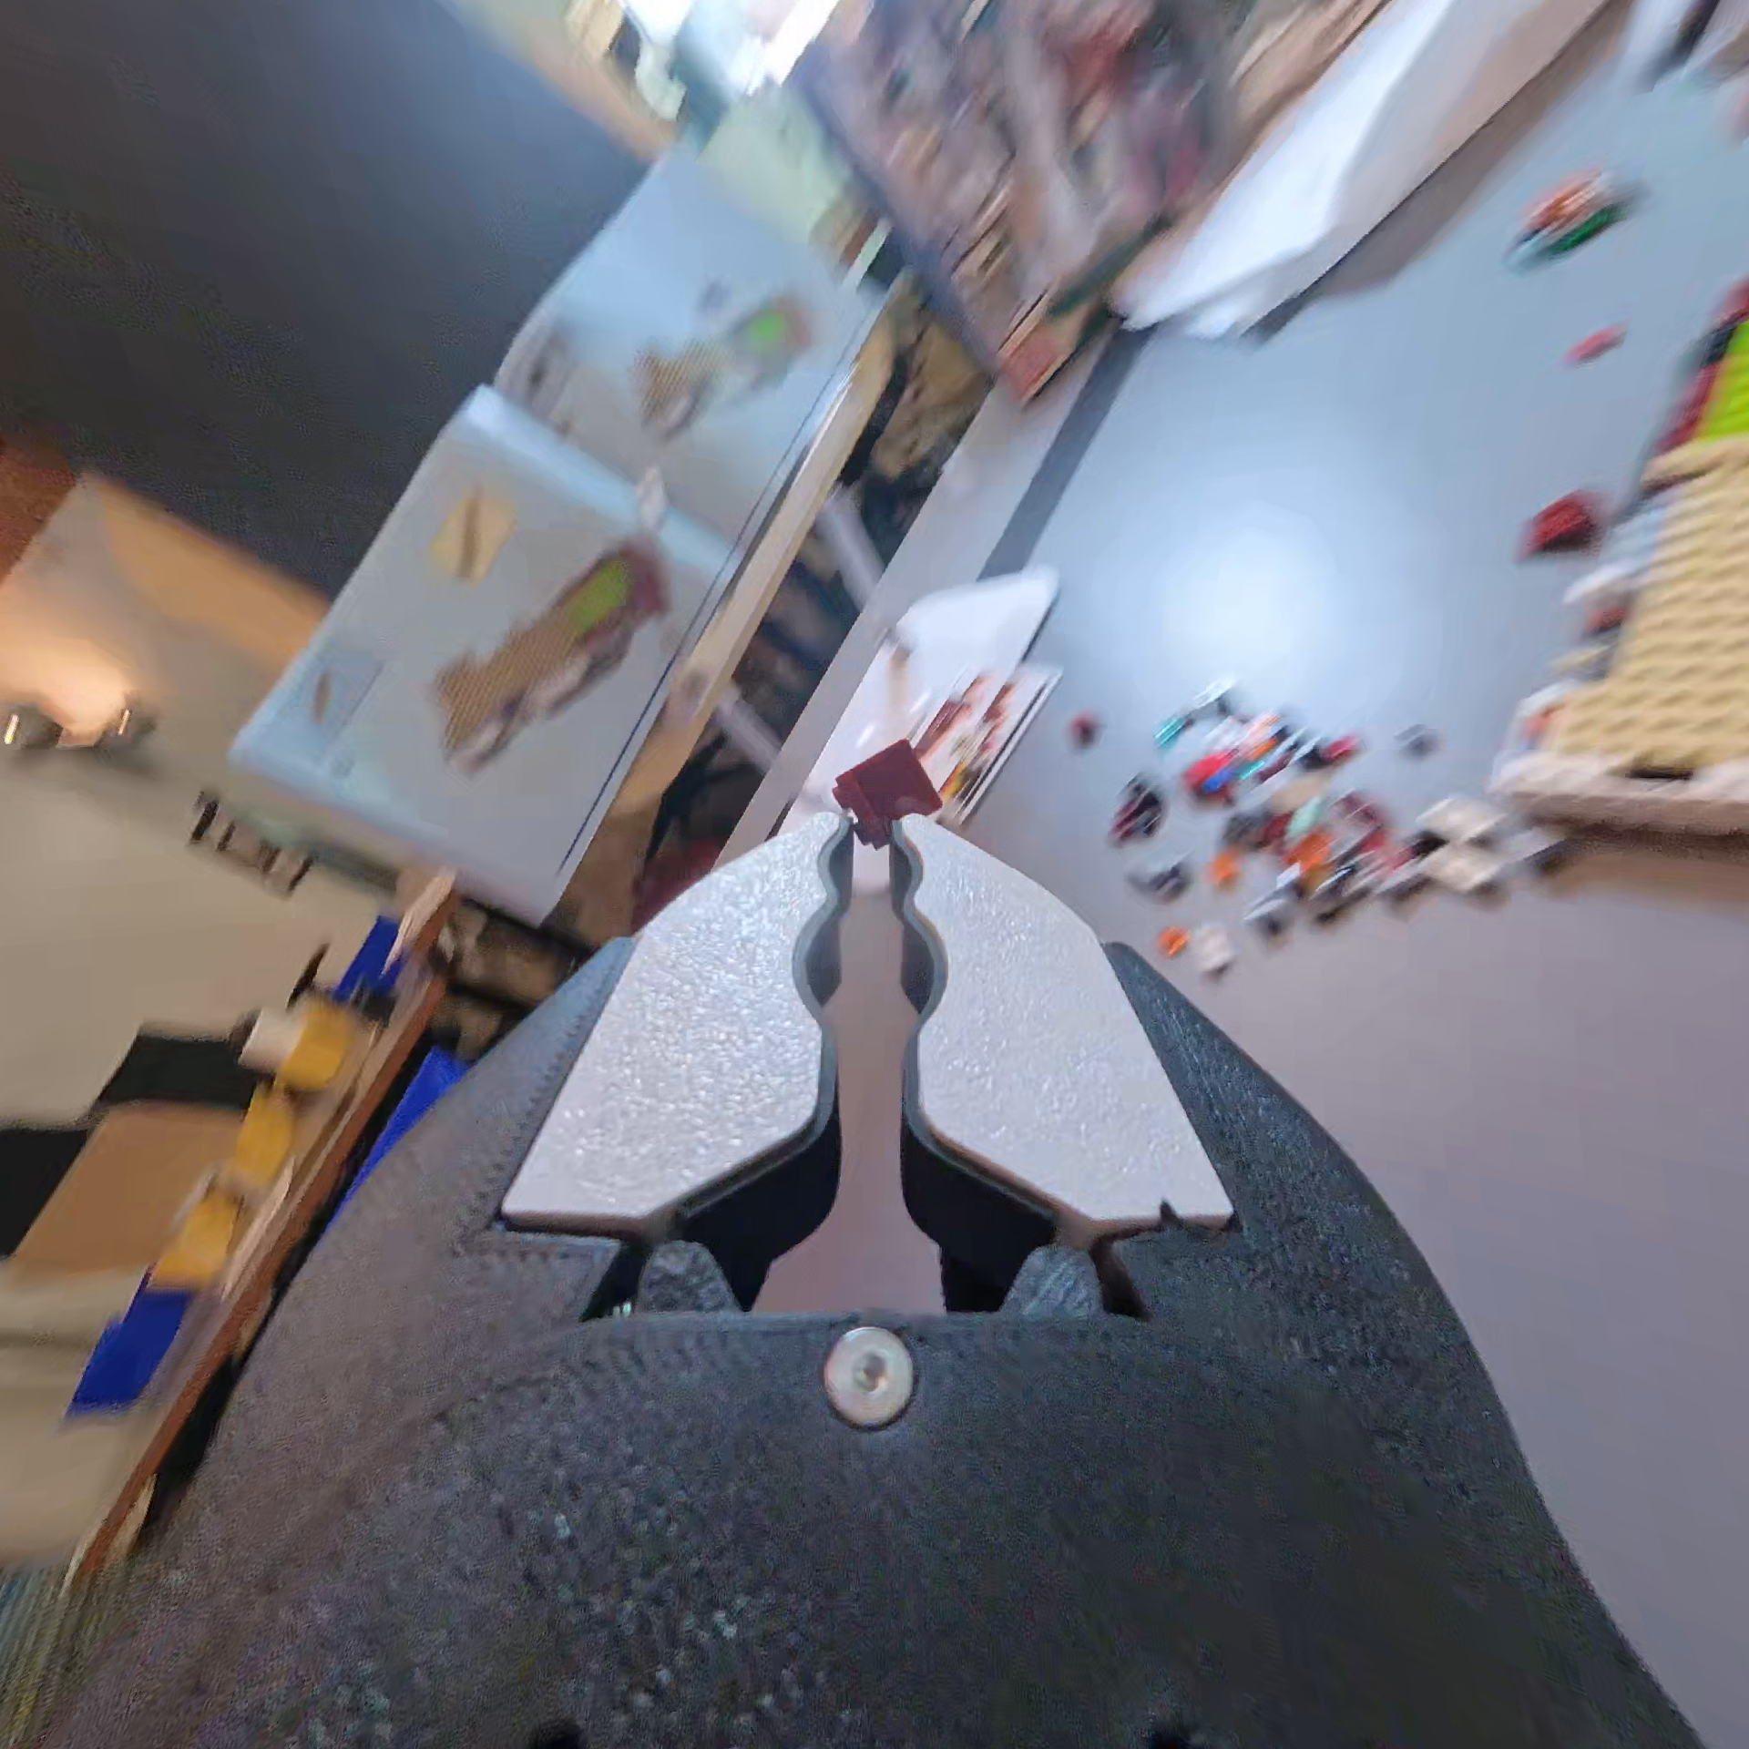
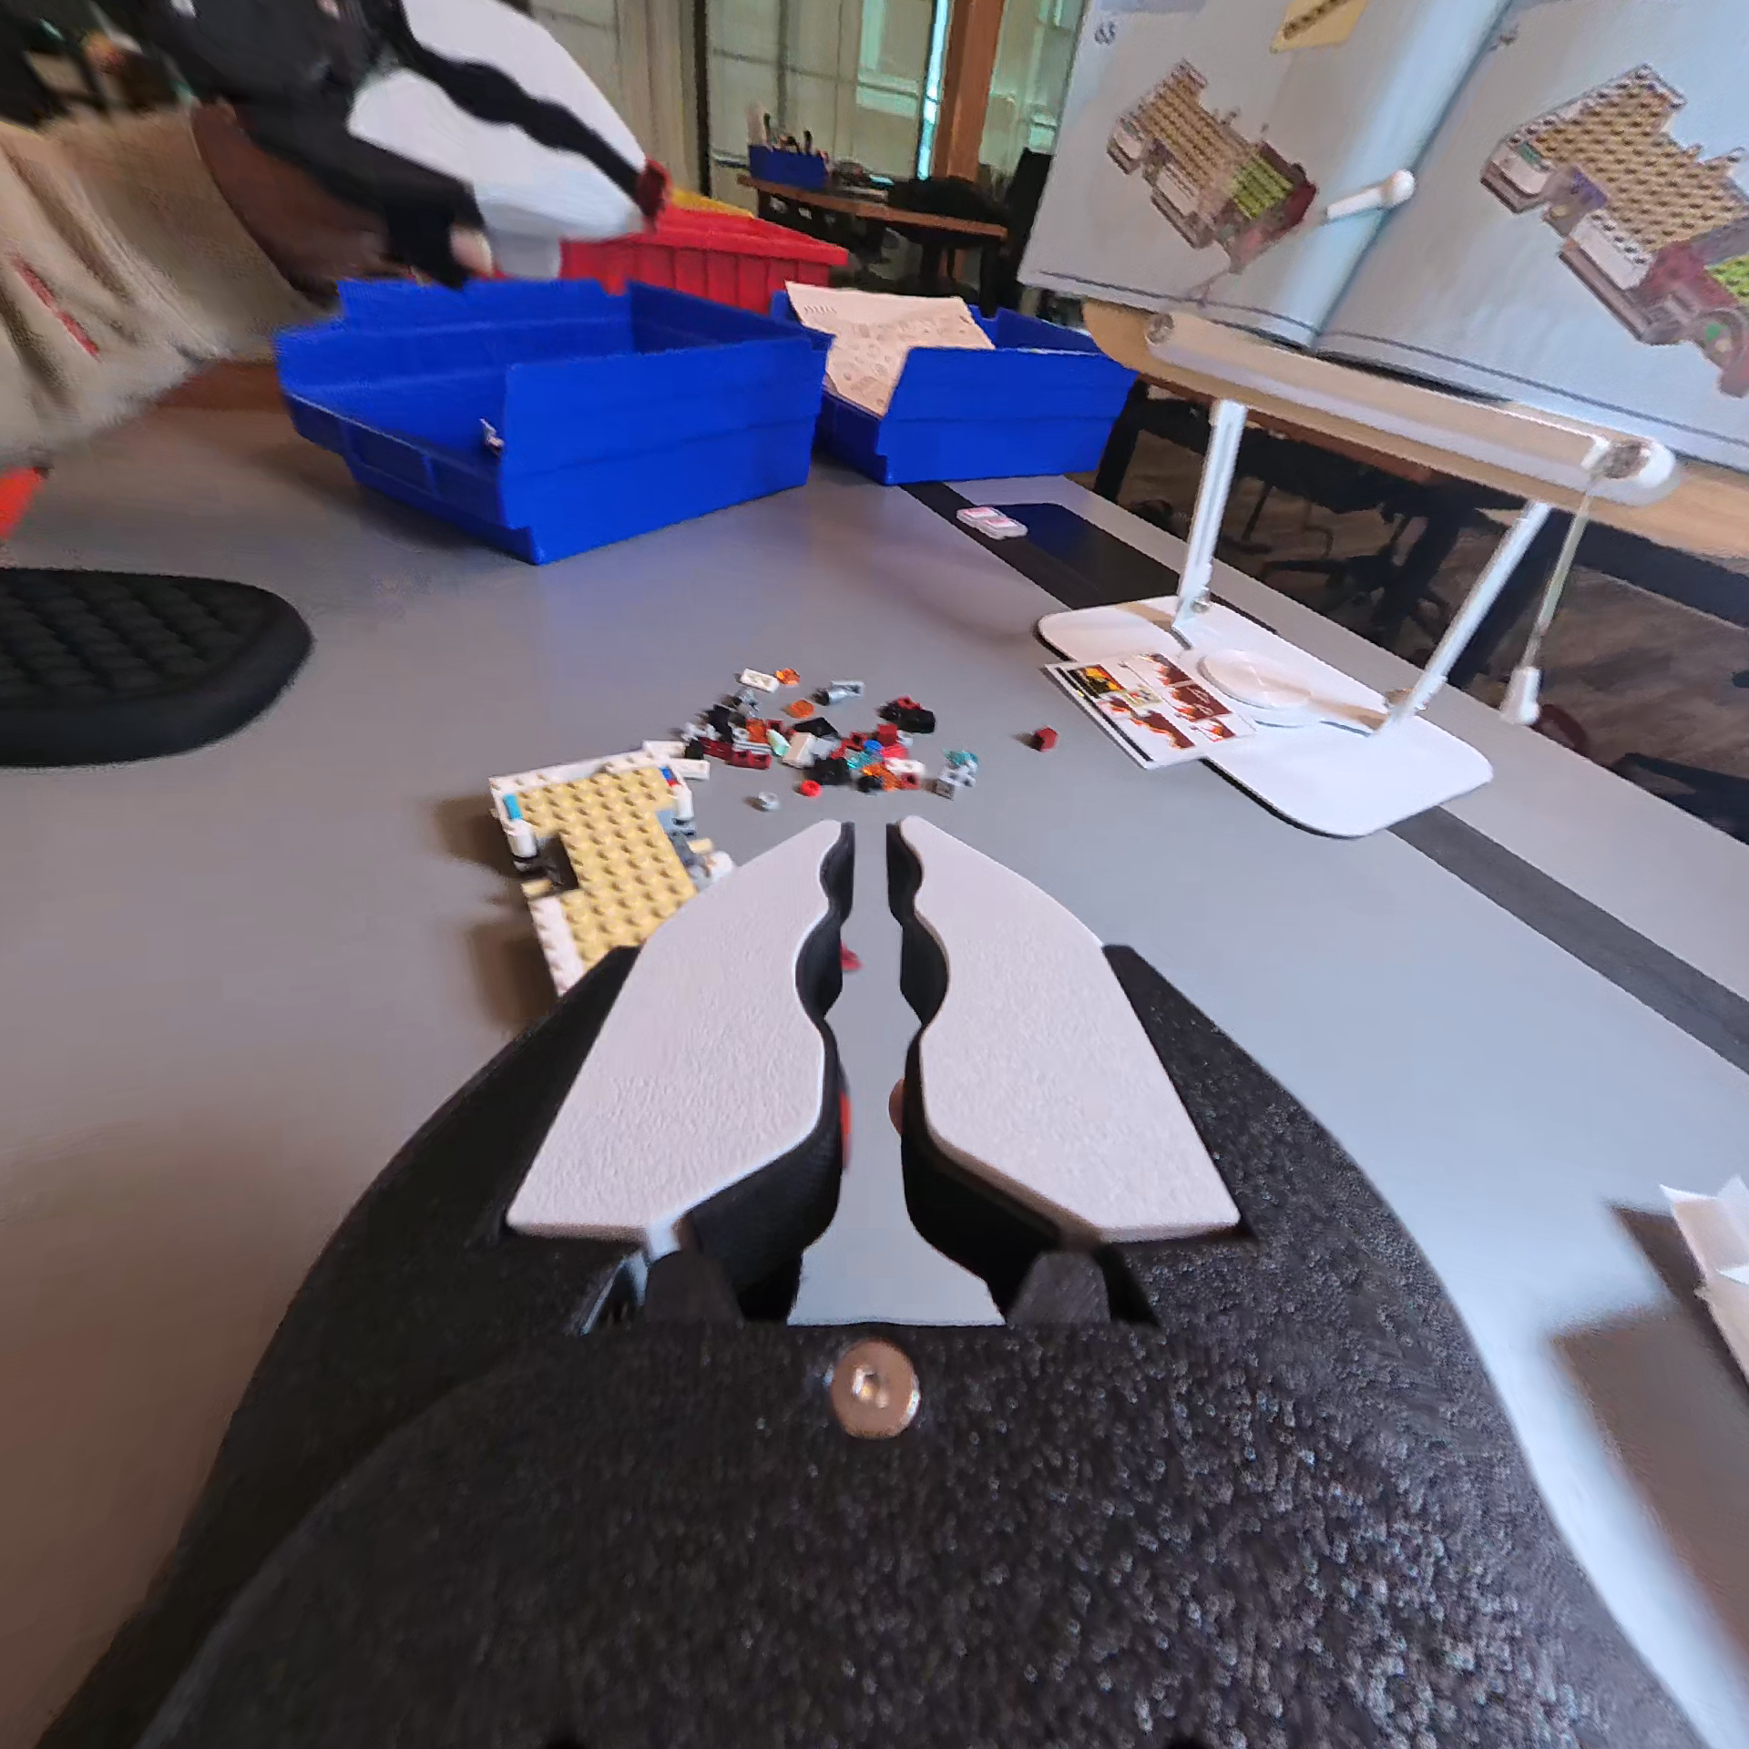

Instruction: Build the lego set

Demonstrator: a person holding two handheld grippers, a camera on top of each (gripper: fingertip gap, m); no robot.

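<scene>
Grey desk (image 2: pixel 1230 946) with dark strip along far edge; windows (image 2: pixel 890 66) and wooden post (image 2: pixel 965 85) behind, wooden table (image 2: pixel 880 213) further back, daylight.

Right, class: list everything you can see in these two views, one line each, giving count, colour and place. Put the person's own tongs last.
Table: one, grey, under everything.
Loose small bricks: a pile, mixed colours, mid-table.
Studded plate build: one, tan with white edging, left of the pile.
Bins: two blue, one red behind, far side of the table.
Instruction booklet: one, open, pale, propped on a white stand.
Printed sheet: one, on the stand's base.
Black mat: one, far left.
Left tongs: gripping one dark red brick at the tips, lifted off the table.
Right tongs: narrowly parted, nothing between the tips, above the table.
</scene>
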